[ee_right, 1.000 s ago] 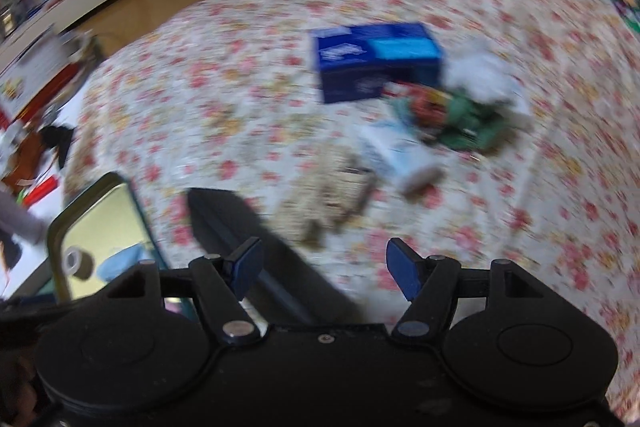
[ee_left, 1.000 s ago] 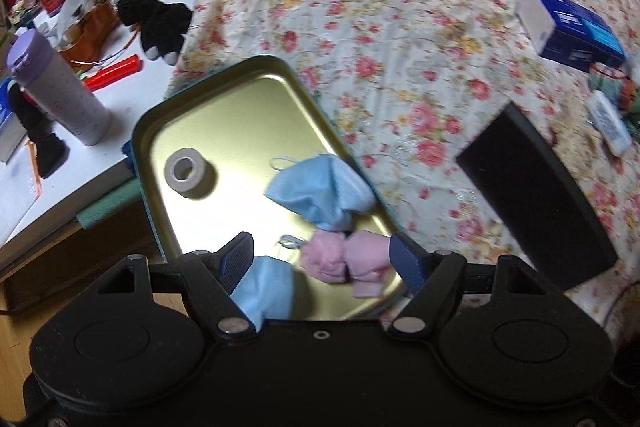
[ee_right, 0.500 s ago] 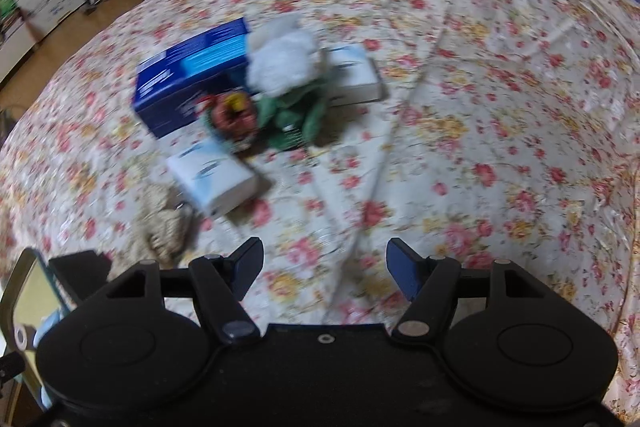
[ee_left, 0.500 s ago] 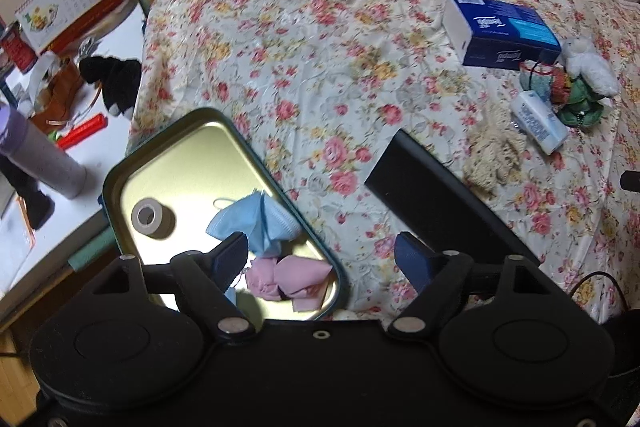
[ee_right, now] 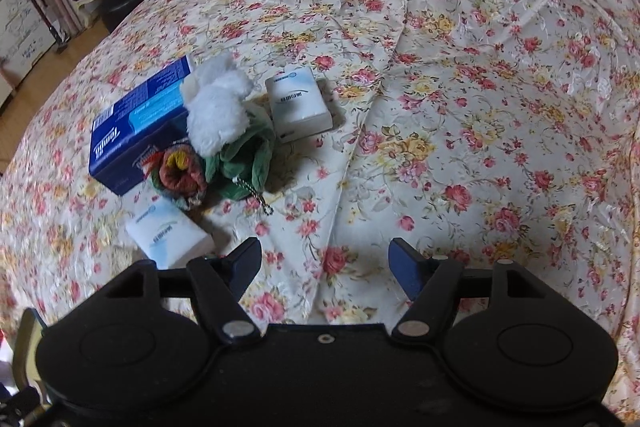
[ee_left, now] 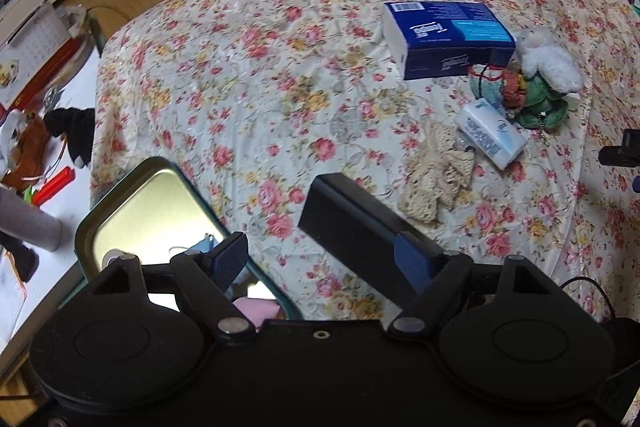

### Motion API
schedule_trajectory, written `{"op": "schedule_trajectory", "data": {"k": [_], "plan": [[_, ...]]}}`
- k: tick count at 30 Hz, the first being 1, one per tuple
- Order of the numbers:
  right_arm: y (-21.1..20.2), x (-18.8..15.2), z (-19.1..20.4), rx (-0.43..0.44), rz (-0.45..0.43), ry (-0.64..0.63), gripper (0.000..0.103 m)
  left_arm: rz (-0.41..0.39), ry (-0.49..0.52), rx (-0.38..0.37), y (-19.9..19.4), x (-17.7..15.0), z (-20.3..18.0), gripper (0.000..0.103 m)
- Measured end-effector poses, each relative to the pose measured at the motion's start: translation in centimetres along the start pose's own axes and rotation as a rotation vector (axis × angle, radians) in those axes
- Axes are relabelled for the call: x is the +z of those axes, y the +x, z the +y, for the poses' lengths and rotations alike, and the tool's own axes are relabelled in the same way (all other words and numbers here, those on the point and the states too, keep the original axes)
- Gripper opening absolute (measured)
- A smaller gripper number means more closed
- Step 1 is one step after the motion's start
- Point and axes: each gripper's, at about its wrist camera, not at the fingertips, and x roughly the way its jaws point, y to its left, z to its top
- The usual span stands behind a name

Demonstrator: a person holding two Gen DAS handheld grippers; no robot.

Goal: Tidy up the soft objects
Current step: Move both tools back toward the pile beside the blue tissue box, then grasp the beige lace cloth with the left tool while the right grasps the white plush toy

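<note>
Left wrist view: your left gripper [ee_left: 322,261] has pulled back from the gold tray [ee_left: 120,205], which a second ago sat under it. Its fingers stand apart and empty. A blue mask [ee_left: 202,247] and a pink cloth [ee_left: 256,309] lie in the tray, so that deposit appears done. The remaining soft objects lie well apart on the floral bedspread [ee_left: 280,67]: a beige knit piece [ee_left: 434,175], a tissue pack [ee_left: 490,139], a white plush [ee_left: 546,61] and a blue tissue box [ee_left: 446,37]. A black bar [ee_left: 360,239] lies near the tray. A cluttered tabletop [ee_left: 52,195] stands at left.

Right wrist view: your right gripper [ee_right: 324,269] has swung over the bed towards the pile; its fingers are opening, nothing between them. The white plush [ee_right: 218,111] sits on a green toy [ee_right: 244,163], a second tissue pack [ee_right: 298,103] just beside.
</note>
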Motion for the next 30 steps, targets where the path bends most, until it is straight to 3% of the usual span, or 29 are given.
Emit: {"op": "schedule_trajectory", "data": {"k": [9, 14, 20, 30], "plan": [[1.8, 2.3, -1.4, -0.005, 0.002, 0.075, 0.069, 0.009, 0.091, -0.017, 1.8, 1.5, -4.2, 0.077], [1.5, 4.4, -1.2, 0.006, -0.047, 0.086, 0.073, 0.032, 0.138, -0.029, 3.4, 2.1, -6.3, 0.077], [1.7, 7.1, 1.8, 0.034, -0.103, 0.027, 0.079, 0.061, 0.173, -0.042, 5.3, 2.7, -8.0, 0.078], [5.8, 9.9, 9.0, -0.015, -0.076, -0.128, 0.08, 0.102, 0.197, -0.04, 7.8, 4.0, -9.1, 0.078]]}}
